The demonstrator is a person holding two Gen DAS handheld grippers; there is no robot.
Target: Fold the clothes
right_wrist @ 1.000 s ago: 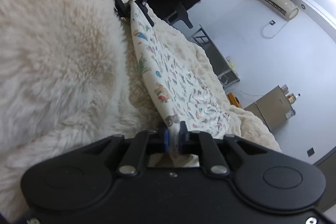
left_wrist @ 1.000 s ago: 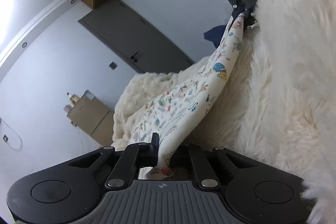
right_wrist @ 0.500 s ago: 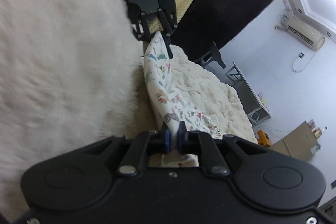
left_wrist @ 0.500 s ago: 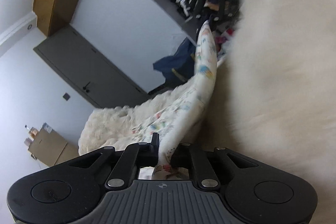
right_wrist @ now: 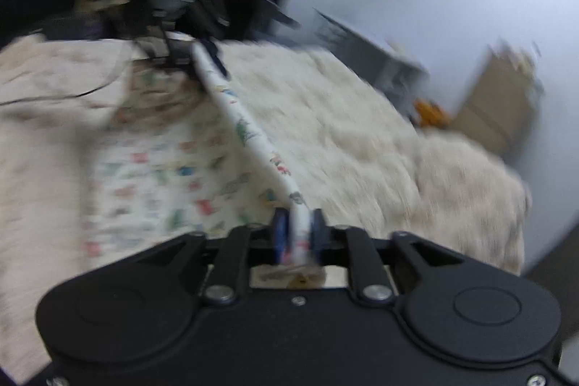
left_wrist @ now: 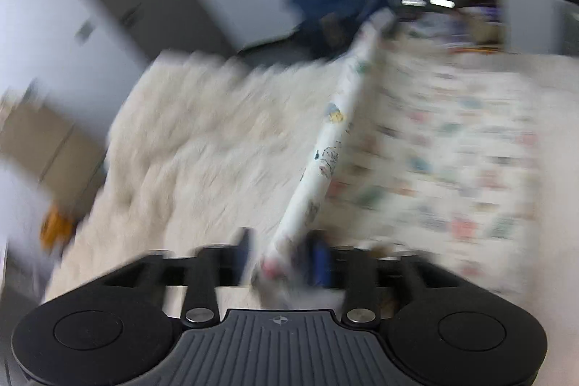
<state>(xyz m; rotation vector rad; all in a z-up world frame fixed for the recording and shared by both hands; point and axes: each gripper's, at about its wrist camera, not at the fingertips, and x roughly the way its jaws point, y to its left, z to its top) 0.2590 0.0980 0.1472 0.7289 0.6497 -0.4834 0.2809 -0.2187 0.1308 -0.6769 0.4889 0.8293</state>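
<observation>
MOVED: both views swing down onto the fluffy blanket | GRIP: left gripper and right gripper clench the printed garment, edge taut centre frame | STEP: carrying fold over | NEXT: lay edge flat

Both views are now smeared with motion blur, where a second ago they were sharp. The white cartoon-printed garment, then hanging as a narrow band against a wall of cream shaggy fur blanket, now has its edge stretched taut between the left gripper and the right gripper, with the rest of its cloth spread over the blanket. The left gripper's fingers, half a second ago pinched tight on the cloth, now stand further apart around it.
</observation>
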